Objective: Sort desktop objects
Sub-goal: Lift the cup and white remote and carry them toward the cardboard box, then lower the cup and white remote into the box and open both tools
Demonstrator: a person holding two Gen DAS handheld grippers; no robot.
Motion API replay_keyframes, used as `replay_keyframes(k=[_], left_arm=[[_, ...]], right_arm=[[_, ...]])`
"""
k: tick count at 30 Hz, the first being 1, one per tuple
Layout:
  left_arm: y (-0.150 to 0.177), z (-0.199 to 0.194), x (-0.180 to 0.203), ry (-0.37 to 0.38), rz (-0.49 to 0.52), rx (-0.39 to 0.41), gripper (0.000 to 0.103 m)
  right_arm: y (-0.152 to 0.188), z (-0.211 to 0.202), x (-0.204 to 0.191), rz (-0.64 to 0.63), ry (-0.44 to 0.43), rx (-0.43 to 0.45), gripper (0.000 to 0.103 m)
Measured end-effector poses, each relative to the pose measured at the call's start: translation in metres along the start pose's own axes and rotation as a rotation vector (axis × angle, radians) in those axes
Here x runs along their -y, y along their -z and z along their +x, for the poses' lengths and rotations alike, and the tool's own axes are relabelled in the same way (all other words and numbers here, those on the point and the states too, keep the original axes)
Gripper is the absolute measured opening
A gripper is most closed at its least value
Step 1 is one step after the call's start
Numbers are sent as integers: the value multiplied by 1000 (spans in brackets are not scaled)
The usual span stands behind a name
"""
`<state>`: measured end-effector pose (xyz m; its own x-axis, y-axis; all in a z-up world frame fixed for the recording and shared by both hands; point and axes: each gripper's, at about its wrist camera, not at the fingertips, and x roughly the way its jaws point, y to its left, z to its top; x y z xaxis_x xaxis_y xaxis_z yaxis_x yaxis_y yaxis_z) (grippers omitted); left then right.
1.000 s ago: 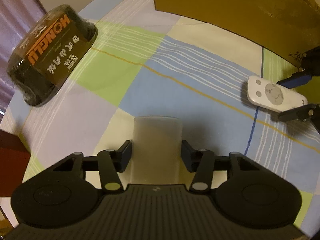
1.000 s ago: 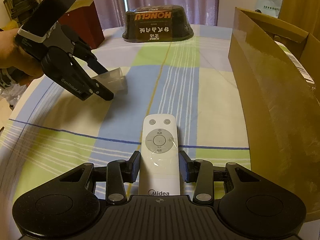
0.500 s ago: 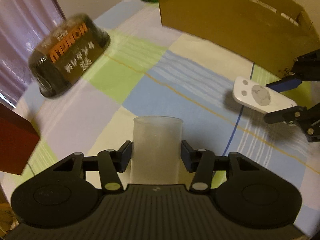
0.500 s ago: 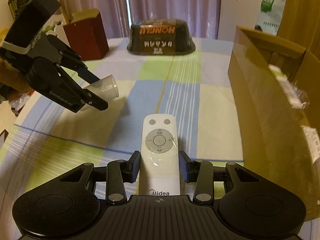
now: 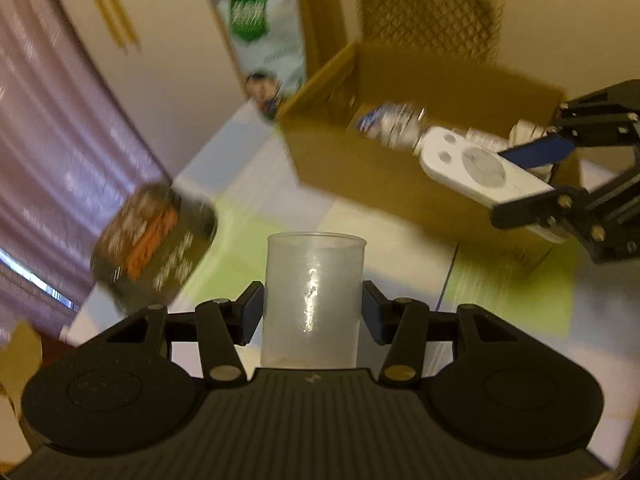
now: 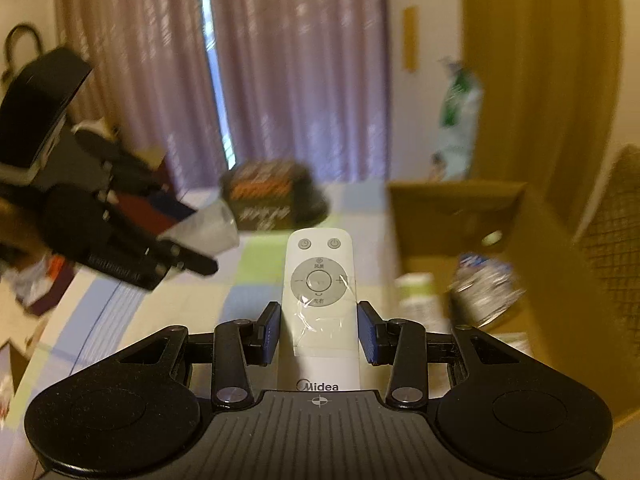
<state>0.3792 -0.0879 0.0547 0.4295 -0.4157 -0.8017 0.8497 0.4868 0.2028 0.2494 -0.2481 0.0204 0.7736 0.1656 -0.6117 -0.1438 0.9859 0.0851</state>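
My left gripper [image 5: 313,312] is shut on a frosted plastic cup [image 5: 313,292], held in the air above the checked tablecloth. The cup [image 6: 208,226] also shows at the left of the right wrist view, in the left gripper [image 6: 188,258]. My right gripper [image 6: 319,330] is shut on a white Midea remote [image 6: 319,280], lifted off the table. In the left wrist view the remote [image 5: 476,170] hangs in front of the open cardboard box [image 5: 360,152], in the right gripper [image 5: 532,184].
The cardboard box [image 6: 440,208] at the right holds a crumpled bottle [image 6: 484,284] and papers. A dark wrapped bowl with orange lettering [image 5: 156,240] lies at the table's far side. A green and white bag [image 5: 264,40] stands behind the box. Purple curtains hang behind.
Both grippers have risen from the table and tilted up, each carrying its object. The remote has moved toward the box opening, whose inside has come into sight.
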Motion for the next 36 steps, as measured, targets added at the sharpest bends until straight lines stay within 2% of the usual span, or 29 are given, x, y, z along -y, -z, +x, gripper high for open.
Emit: replay_keyframes(k=[4,9,18,24,36], left_arm=[[-40,-1,20,29,29,55,47],[-87,13,48,88,43,101,47],[-139,74,83,156,34,78,47],[-144,107,90,169,26,33,47],[-141,132,92,167,12,-13,48]], right_arm=[[-17,-21,37,20,74,38,40],[-21,-31,86,63,147,29,40],[-13,-8,143,69,170,-67,40],[-2,16,162,78,143,-125,40],[8,42,169,77,117,-173,40]])
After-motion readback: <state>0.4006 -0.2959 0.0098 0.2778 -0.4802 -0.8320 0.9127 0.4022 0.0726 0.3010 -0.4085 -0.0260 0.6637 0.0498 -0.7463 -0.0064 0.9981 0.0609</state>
